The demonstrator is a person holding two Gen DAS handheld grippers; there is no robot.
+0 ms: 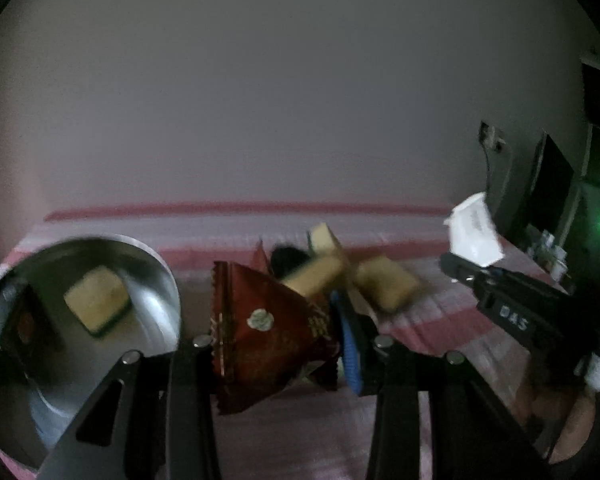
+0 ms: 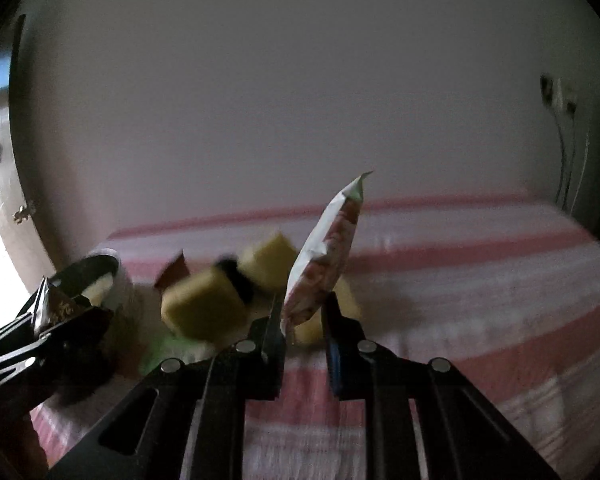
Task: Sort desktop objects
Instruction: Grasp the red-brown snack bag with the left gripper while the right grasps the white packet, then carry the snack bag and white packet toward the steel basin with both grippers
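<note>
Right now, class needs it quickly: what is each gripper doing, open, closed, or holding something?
Left gripper: closed on the red snack packet.
Right gripper: closed on the white and pink packet.

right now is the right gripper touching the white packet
Touching. In the right wrist view the right gripper is shut on the white packet, whose lower end sits pinched between the two fingers.
</note>
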